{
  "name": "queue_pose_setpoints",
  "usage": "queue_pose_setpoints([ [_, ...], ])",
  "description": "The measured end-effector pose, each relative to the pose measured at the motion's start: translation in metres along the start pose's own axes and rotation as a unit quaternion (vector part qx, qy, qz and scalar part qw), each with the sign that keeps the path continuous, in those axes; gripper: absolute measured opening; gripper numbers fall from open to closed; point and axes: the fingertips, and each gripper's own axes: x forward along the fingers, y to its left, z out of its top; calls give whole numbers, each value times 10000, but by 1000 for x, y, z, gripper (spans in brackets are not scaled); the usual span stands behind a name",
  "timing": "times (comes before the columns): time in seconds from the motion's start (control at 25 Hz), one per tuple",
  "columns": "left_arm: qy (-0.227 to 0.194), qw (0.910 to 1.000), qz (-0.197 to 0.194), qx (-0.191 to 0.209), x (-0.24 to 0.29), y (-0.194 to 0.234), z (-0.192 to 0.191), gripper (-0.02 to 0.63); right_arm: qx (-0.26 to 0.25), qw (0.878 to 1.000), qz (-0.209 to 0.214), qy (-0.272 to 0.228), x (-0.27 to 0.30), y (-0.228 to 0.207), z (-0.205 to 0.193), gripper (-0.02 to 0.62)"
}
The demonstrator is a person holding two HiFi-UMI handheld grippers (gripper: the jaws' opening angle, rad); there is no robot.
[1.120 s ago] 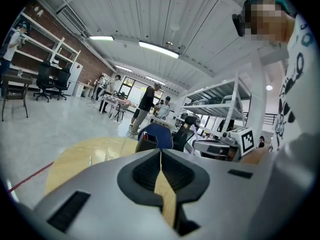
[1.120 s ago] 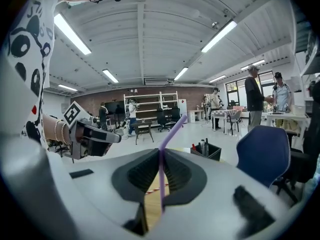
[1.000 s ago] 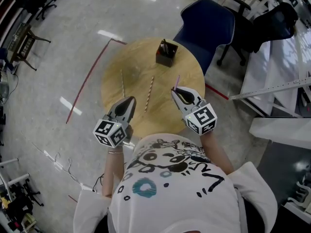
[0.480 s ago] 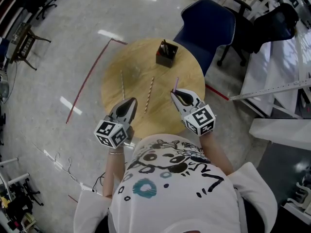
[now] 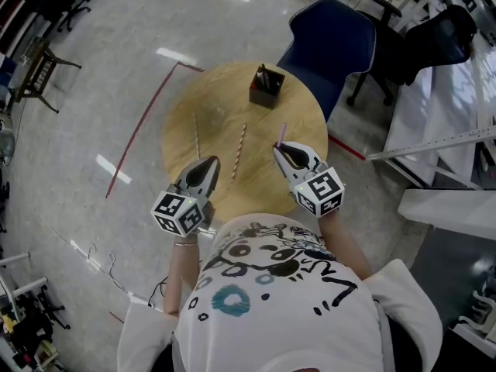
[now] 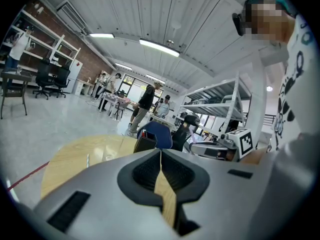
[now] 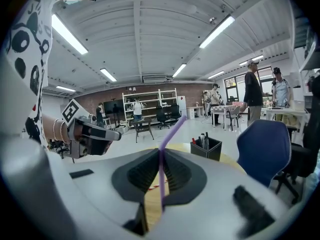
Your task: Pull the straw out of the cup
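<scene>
Right gripper [image 7: 161, 154] has its jaws pinched shut on the purple straw [image 7: 174, 133]. The straw runs down between the pads and angles up and away past the tips. Left gripper [image 6: 160, 154] is closed too, with nothing in it, just table showing through the slit.

So the straw is clear of the cup and hanging over the near right part of the round wooden table [image 5: 217, 99]. My read is that the job is basically done and what's left is putting it down. I'd bring it low and flat before letting the jaws part, since a straw dropped from up high will probably roll. I'd also aim for bare wood inside the rim, not on top of the others.

Further out, a striped straw [image 5: 239, 140] and a pale straw [image 5: 195, 134] lie on the table, apart from each other. Beyond them, near the far edge, is the black square cup [image 5: 265, 87] with a few things standing in it, and a blue chair [image 5: 325, 29] sits behind that.

As for writing, the gripper cubes only have black and white square markers and the shirt is just doodles. I can't read any brand or label anywhere.
</scene>
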Motion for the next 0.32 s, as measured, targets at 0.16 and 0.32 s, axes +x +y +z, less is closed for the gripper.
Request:
queue_pose_setpoints([
  [0.16,4,10000,-20,4,2,0,0,18,-4,10000,-3,-2,0,-1,0,41],
  [0.32,11,10000,-41,3,3,-1,1,17,-16,10000,1,7,1,-2,1,41],
])
